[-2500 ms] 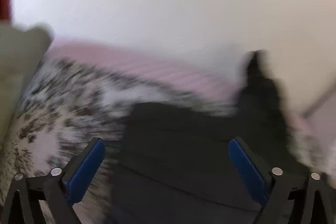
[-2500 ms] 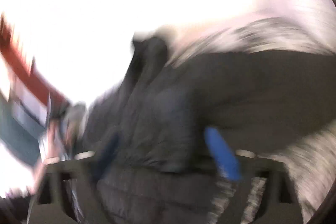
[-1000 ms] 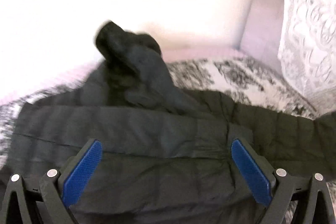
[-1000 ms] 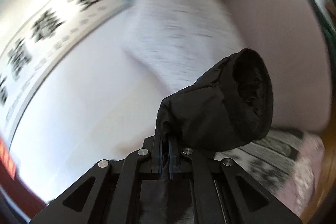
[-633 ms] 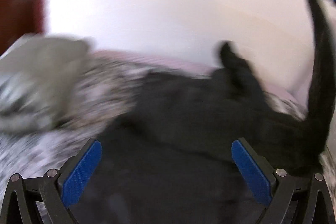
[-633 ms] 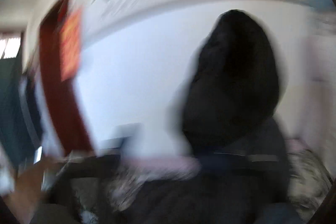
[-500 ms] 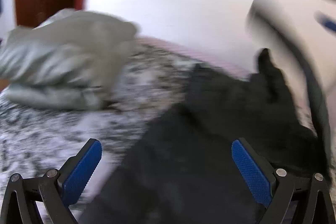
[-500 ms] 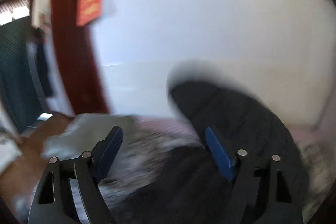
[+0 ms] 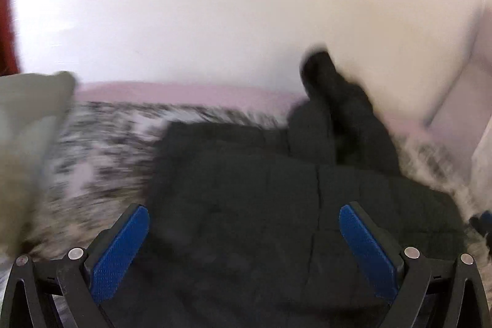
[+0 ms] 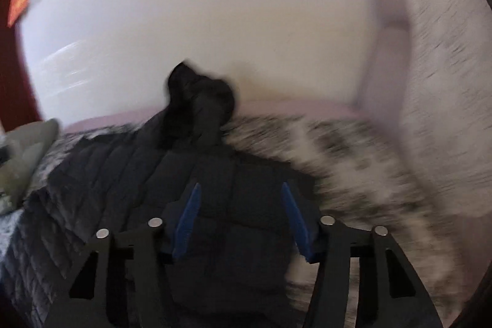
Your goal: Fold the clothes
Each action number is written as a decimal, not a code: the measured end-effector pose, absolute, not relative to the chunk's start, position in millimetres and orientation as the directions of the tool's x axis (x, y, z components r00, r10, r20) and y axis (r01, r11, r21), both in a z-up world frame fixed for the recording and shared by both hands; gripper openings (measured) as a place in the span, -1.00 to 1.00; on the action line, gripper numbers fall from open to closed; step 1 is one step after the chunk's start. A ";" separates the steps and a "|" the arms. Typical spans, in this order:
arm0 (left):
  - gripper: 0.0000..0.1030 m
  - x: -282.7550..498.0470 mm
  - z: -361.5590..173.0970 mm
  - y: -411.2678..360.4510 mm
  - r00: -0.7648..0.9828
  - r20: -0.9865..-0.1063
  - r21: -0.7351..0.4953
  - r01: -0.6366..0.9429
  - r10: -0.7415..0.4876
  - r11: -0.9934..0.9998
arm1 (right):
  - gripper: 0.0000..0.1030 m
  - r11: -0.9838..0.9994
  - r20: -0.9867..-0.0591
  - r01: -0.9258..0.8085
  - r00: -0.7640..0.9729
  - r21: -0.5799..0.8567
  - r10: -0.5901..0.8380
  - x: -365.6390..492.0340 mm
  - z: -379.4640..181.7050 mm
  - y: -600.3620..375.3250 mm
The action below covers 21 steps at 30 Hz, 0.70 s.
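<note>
A black quilted jacket (image 9: 261, 192) lies spread on a bed with a black-and-white patterned cover (image 9: 101, 149). Its bunched hood or sleeve end (image 9: 326, 82) sticks up near the wall. My left gripper (image 9: 244, 214) is open and empty just above the jacket's body. In the right wrist view the same jacket (image 10: 147, 174) lies below my right gripper (image 10: 240, 195), which is open and empty over its right part. The bunched end (image 10: 200, 100) rises at the far edge. Both views are blurred.
A grey-green folded pile (image 9: 27, 125) sits on the bed at the left, also in the right wrist view (image 10: 24, 156). A white wall (image 9: 215, 5) runs behind the bed. A white lace curtain (image 10: 446, 82) hangs at the right. A dark red door frame (image 10: 15, 76) stands far left.
My right gripper has let go of the black sleeve it held up a second ago and now stands open over the jacket. The sleeve has dropped onto the jacket. Both cameras have swung.
</note>
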<state>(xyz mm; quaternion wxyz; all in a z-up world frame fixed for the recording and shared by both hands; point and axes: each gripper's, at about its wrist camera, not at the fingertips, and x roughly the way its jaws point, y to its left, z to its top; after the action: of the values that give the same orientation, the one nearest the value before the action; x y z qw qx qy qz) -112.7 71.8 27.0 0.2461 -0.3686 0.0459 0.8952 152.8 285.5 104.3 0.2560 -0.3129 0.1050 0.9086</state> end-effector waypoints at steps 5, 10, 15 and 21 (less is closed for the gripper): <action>1.00 -160.5 -62.6 93.7 -0.521 -0.843 0.054 -0.328 0.133 -0.943 | 0.06 -0.893 -0.778 -0.445 -0.585 0.074 0.227 110.1 7.7 286.5; 1.00 -147.5 0.4 53.0 -0.670 -0.712 -0.061 -0.237 0.209 -0.970 | 0.05 -0.906 -0.588 -0.408 -0.763 0.115 0.269 147.0 100.7 301.0; 1.00 -179.1 -64.9 61.4 -0.484 -0.862 -0.004 -0.287 0.149 -0.958 | 0.14 -0.907 -0.837 -0.419 -0.508 0.035 0.202 101.2 27.5 322.4; 1.00 -194.0 43.2 69.3 -0.565 -0.747 -0.175 -0.342 0.351 -0.923 | 0.21 -0.926 -0.705 -0.373 -0.671 0.054 0.229 108.8 108.1 324.2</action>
<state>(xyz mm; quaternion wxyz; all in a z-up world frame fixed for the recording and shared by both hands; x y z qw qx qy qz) -194.0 69.3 43.2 0.1958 -0.4234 -0.0054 0.8845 108.8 324.2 108.1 0.1657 -0.3704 0.0972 0.9088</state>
